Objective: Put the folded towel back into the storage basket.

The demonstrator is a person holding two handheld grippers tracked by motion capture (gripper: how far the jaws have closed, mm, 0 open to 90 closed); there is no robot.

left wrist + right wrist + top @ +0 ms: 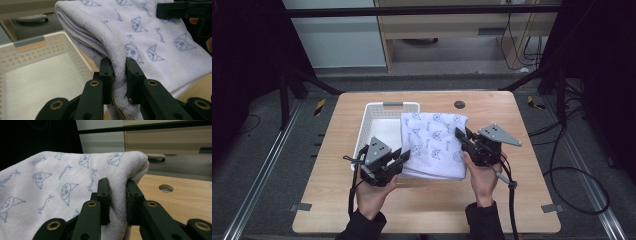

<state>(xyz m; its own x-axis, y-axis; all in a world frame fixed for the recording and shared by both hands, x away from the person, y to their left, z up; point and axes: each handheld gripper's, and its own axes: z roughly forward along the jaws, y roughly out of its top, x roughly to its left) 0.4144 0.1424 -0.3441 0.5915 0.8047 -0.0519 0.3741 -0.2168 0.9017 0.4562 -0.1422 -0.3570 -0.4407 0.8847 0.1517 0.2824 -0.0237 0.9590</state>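
Here the left gripper (401, 159) has its jaws clamped on the near-left edge of a folded white towel (434, 144) with blue cat-face prints, and the right gripper (463, 137) pinches the right edge the same way. The towel sits between them, partly over the white perforated basket (371, 116) on the wooden worktop (427, 205).

The towel (155, 47) is soft, nappy terry cloth, matt white with pale blue printed figures. The basket (37, 67) looks like smooth white perforated plastic with a slight sheen. The table (180, 200) shows a matt wood-grain surface, possibly laminate. Both grippers' jaws are matt black plastic with brass-coloured rivets.
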